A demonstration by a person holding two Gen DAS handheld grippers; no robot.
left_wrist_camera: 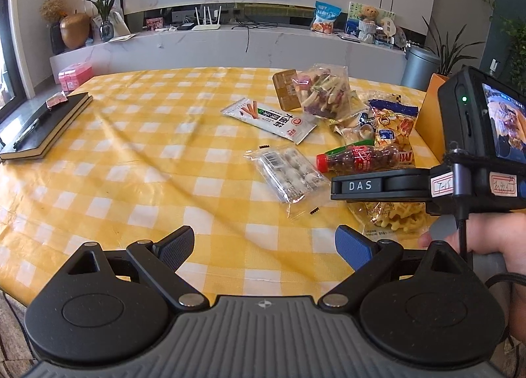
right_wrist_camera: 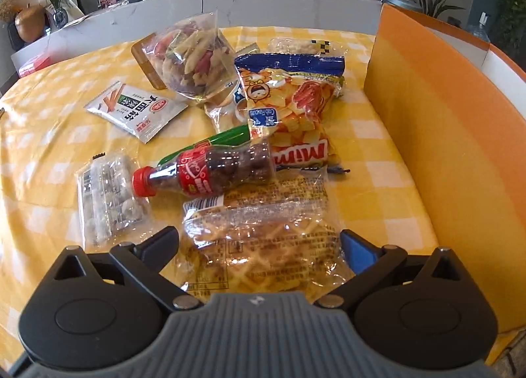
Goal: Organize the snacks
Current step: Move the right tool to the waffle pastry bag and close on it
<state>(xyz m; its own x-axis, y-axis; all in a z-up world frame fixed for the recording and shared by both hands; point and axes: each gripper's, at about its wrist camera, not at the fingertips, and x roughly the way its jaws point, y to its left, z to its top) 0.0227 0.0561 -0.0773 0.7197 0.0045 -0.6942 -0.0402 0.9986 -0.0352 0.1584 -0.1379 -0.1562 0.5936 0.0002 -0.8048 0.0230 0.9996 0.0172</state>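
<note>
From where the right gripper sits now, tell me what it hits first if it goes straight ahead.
Most likely the clear waffle packet: it lies between the open jaws of the right gripper, pads apparently not pressing it. The bottle-shaped candy container sits just beyond; depth is uncertain.

Yellow-checked table bearing snack packets, candy bottle, orange box, notebook

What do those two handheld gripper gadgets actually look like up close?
Each is black plastic with a ribbed grey body and round pivot discs. On the left gripper, one finger pad is black, one blue. The right gripper matches; from the side it shows "DAS" lettering, handwritten labels, a cable and a small screen.
</note>
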